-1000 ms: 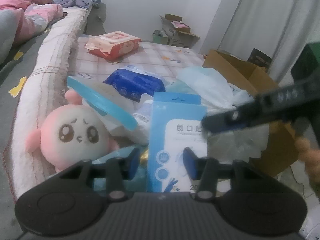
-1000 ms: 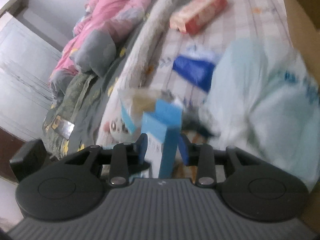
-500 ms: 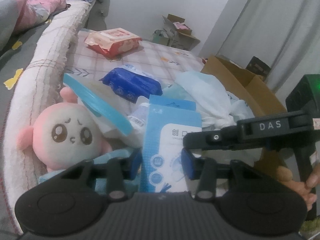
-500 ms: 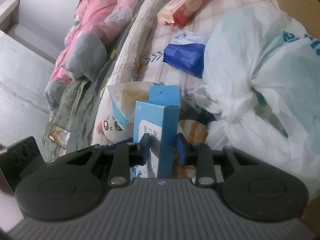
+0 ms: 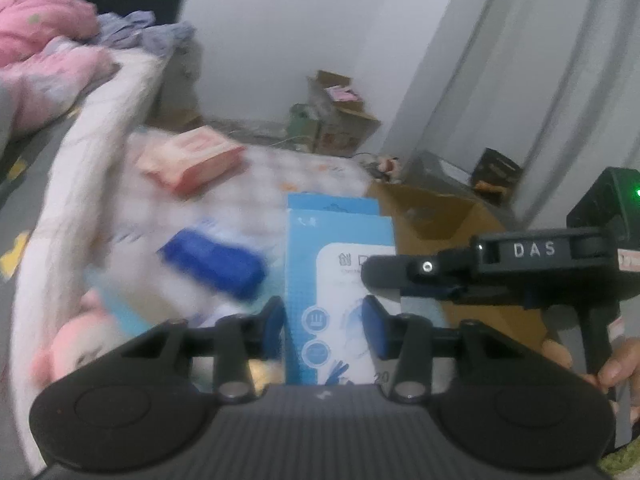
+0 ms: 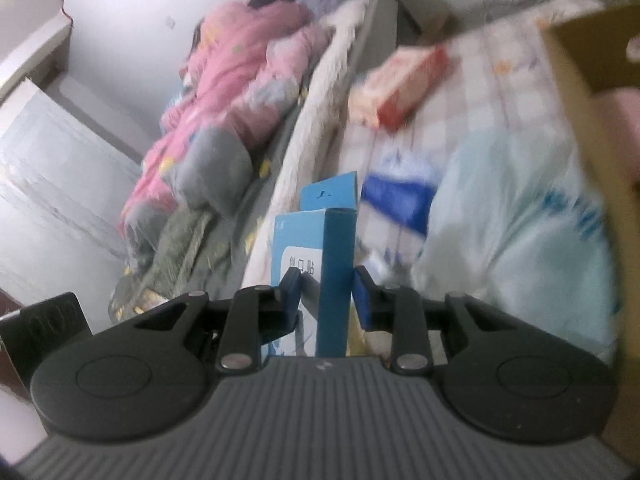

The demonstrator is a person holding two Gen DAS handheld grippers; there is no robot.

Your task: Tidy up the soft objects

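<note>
Together, the left gripper (image 5: 324, 322) and right gripper (image 6: 326, 294) clamp one blue box (image 5: 340, 264), above the cluttered mat.

A grey curtain (image 5: 532, 92) hangs at the upper right of the left view. Open cardboard boxes (image 5: 340, 120) sit by the white wall (image 5: 300, 20) at centre top. A white cabinet (image 6: 52, 184) fills the right view's left.
</note>
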